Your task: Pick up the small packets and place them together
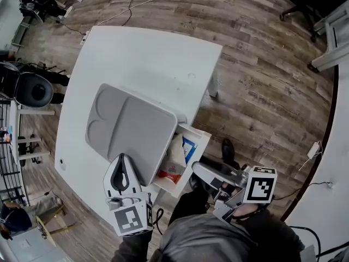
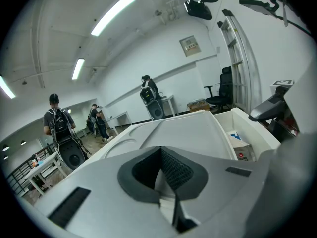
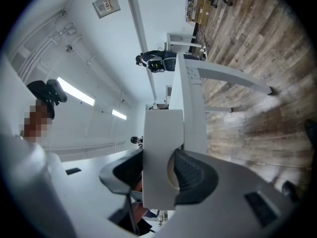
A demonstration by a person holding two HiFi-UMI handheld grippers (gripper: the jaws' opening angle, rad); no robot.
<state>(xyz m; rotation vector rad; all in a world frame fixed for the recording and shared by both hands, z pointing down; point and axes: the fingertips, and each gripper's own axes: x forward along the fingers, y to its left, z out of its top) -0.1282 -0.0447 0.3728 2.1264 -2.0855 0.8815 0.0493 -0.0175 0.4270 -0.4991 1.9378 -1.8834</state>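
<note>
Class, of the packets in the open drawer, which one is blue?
The blue-and-white packet, at the upper end of the drawer in the head view. The pale packet beside it and the red-printed packet below it show no blue.

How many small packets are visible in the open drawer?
2, both in the drawer: a blue-and-white packet by its right wall in the head view, a pale packet with a red mark left of it. The grey tray hides part, so more may exist.
</note>
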